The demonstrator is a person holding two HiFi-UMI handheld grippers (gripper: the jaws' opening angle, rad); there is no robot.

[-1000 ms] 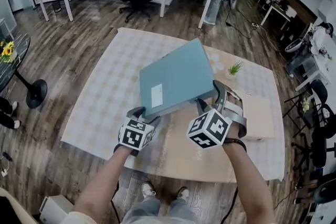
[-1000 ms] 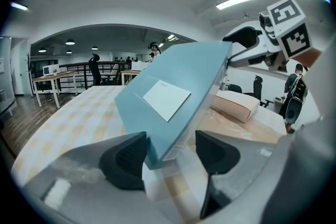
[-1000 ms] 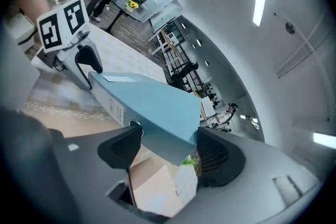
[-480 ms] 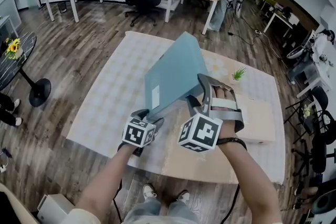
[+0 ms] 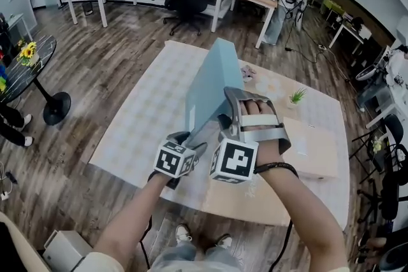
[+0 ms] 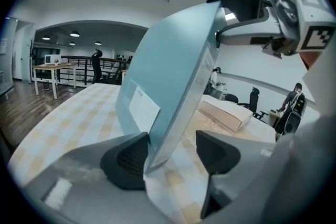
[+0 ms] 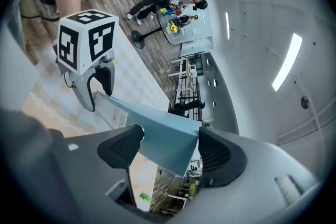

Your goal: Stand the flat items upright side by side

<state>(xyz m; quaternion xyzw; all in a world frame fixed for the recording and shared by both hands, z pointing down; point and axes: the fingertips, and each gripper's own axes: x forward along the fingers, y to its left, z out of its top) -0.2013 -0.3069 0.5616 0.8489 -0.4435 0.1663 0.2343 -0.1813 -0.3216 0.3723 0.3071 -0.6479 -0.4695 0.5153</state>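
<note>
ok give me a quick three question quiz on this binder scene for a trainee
1. Multiple choice: the teal binder is (a) lying flat, (b) tipped up steeply between both grippers, (c) standing free with no gripper near it.
2. True or false: the potted plant sits on top of the tan box.
3. Short answer: which gripper meets the binder higher up its edge?

Key
1. b
2. False: the plant stands on the table, apart from the box.
3. The right gripper; the left gripper is at the binder's lower corner.
</note>
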